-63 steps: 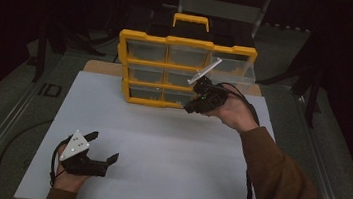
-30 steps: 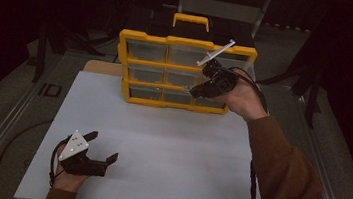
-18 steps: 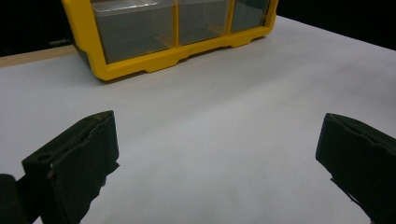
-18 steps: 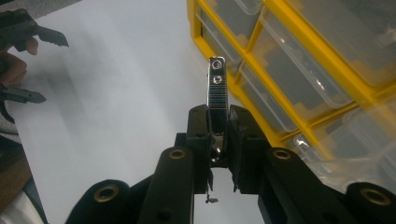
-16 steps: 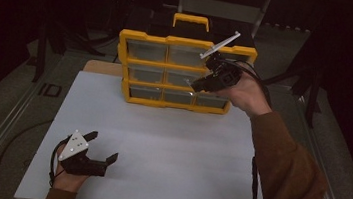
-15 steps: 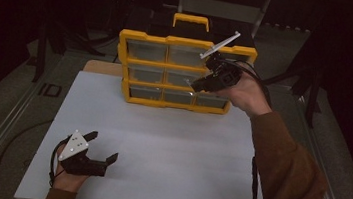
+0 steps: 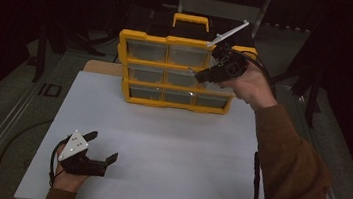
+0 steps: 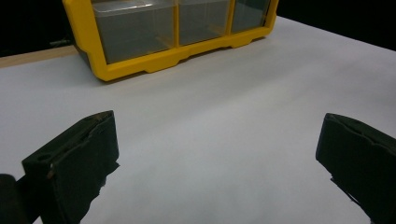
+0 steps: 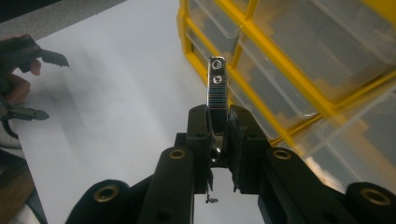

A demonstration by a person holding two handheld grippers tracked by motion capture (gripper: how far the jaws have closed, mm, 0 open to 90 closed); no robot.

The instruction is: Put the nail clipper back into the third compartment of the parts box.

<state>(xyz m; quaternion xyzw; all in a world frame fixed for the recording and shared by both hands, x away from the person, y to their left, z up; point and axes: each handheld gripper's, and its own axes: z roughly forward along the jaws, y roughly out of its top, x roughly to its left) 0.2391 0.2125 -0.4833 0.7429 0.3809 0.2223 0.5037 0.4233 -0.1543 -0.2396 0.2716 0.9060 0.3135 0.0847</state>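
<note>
A yellow drawer cabinet with clear drawers stands at the back of the white board. My right gripper hangs in front of its upper right drawers, pointing left, apart from them. It is shut on a small chrome nail clipper, which sticks out past the pads of that gripper, with the cabinet's drawers to the right. My left gripper rests on the board at the front left. Its jaws stand wide open with nothing between them, facing the cabinet's bottom row.
A yellow carry handle tops the cabinet. A black cable runs along the board's right edge. Metal rails flank the table. The left hand and its gripper show at the far left of the right gripper view.
My right gripper has risen with the clipper from the cabinet's lower drawers to its upper right drawers. The left gripper has stayed put.
</note>
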